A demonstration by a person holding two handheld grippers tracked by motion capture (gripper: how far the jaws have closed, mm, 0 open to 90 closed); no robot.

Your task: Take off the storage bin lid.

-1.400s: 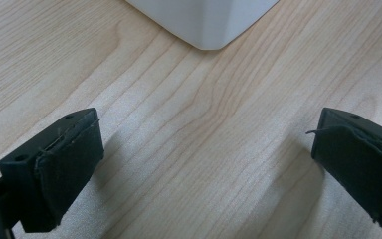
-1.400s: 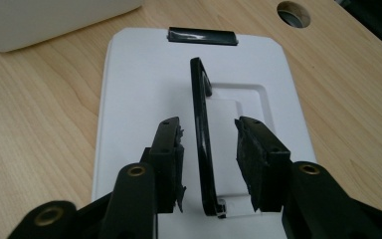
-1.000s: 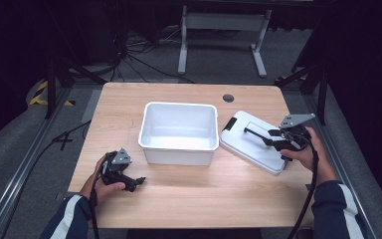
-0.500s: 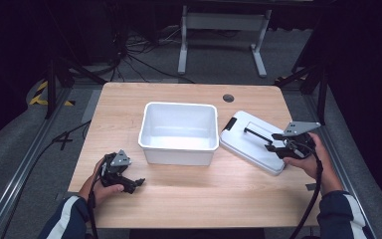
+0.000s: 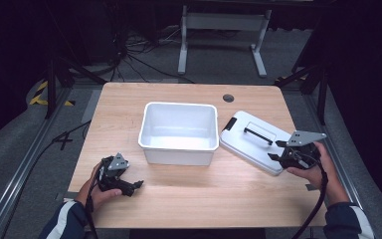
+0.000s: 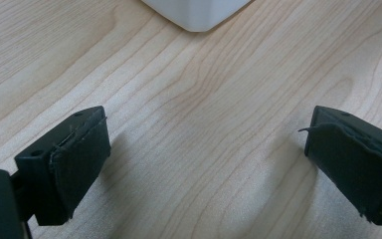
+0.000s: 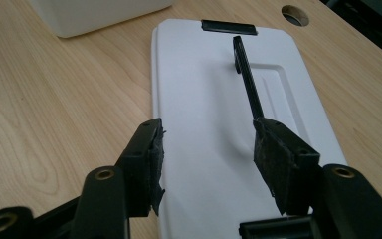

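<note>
White bin (image 5: 179, 132) is parked mid-table. Lid (image 5: 255, 142) is laid flat just right of it, right gripper (image 5: 278, 150) spread over its near end. Left gripper (image 5: 138, 185) is held spread near the bin's front-left, gripping nothing.

A person at a wooden table wears dark navy sleeves (image 5: 64, 221) with a white stripe, holding 2 black hand-held grippers. The left gripper (image 5: 129, 188) and right gripper (image 5: 279, 151) each carry a grey 3-cornered plate on top. A black cable (image 5: 318, 201) trails from the right one. Each has 2 black jaws lined with frayed dark pads (image 7: 277, 164), with brass-coloured screw holes (image 7: 104, 174).
</note>
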